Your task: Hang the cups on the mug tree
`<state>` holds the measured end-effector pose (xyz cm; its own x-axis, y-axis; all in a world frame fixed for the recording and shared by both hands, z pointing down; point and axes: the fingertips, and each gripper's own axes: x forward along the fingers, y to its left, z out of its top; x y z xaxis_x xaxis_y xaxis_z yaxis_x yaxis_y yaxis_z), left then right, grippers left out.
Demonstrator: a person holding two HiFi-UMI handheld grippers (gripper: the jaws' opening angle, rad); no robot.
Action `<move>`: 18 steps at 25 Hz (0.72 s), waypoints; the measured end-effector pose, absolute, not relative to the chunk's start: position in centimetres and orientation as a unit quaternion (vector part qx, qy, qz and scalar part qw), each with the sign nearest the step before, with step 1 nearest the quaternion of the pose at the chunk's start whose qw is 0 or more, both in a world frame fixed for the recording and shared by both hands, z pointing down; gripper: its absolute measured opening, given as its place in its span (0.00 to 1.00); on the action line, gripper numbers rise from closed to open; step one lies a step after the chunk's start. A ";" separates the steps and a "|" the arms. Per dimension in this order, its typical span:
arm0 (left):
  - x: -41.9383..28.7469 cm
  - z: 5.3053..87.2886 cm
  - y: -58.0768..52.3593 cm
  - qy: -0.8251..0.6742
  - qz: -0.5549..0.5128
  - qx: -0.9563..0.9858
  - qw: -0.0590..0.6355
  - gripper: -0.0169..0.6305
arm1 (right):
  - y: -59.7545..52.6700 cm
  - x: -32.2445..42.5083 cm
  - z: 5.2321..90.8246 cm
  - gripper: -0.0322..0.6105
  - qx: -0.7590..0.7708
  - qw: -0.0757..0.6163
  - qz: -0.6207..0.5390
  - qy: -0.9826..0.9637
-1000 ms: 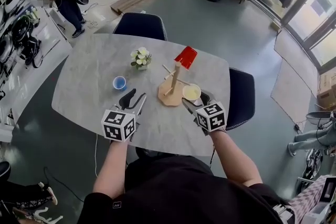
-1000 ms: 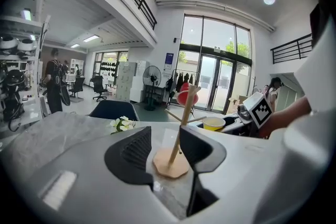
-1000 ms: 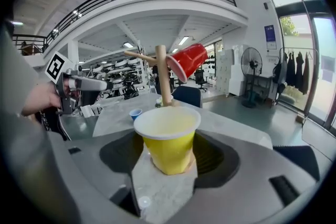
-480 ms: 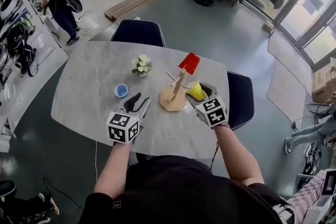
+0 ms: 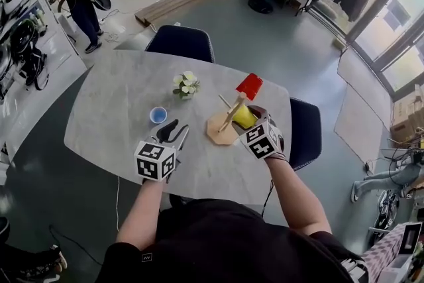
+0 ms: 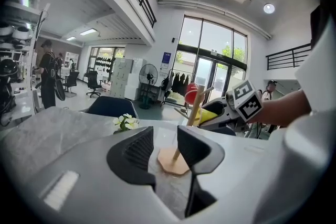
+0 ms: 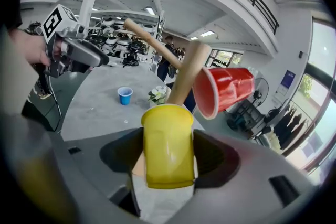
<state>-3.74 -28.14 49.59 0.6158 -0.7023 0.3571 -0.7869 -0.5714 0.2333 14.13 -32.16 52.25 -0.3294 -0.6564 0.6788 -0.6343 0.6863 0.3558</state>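
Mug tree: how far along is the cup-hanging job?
Done: the red cup hangs on a peg of the mug tree. In hand: the right gripper holds the yellow cup, tipped, beside the post. Left: the blue cup stands on the table, untouched.

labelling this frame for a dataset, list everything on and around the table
table: one, grey, centre
mug tree: one, wooden, on table
red cup: one, red, hung on mug tree
yellow cup: one, yellow, in right claw
blue cup: one, blue, upright on table
flower pot: one, white blooms, table's far side
chairs: two, dark blue, far side and right end
left claw: one, black, over table, jaws just been closing, nothing between
right claw: one, black, shut on yellow cup
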 end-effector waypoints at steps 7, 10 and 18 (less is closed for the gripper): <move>-5.1 50.4 -27.9 -0.433 0.114 0.872 0.198 0.25 | -31.9 14.2 53.8 0.52 0.377 0.462 -0.023 -0.802; -5.5 50.5 -27.6 -0.436 0.114 0.870 0.202 0.25 | -31.5 14.2 53.7 0.52 0.374 0.465 -0.023 -0.802; -5.6 49.4 -27.5 -0.439 0.115 0.871 0.186 0.25 | -30.7 14.6 49.7 0.52 0.394 0.413 -0.034 -0.821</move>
<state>-5.63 -27.45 49.44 0.5881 -0.7226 0.3632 -0.8080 -0.5453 0.2232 14.58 -30.70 49.67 -0.3489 -0.6751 0.6500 -0.6185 0.6870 0.3815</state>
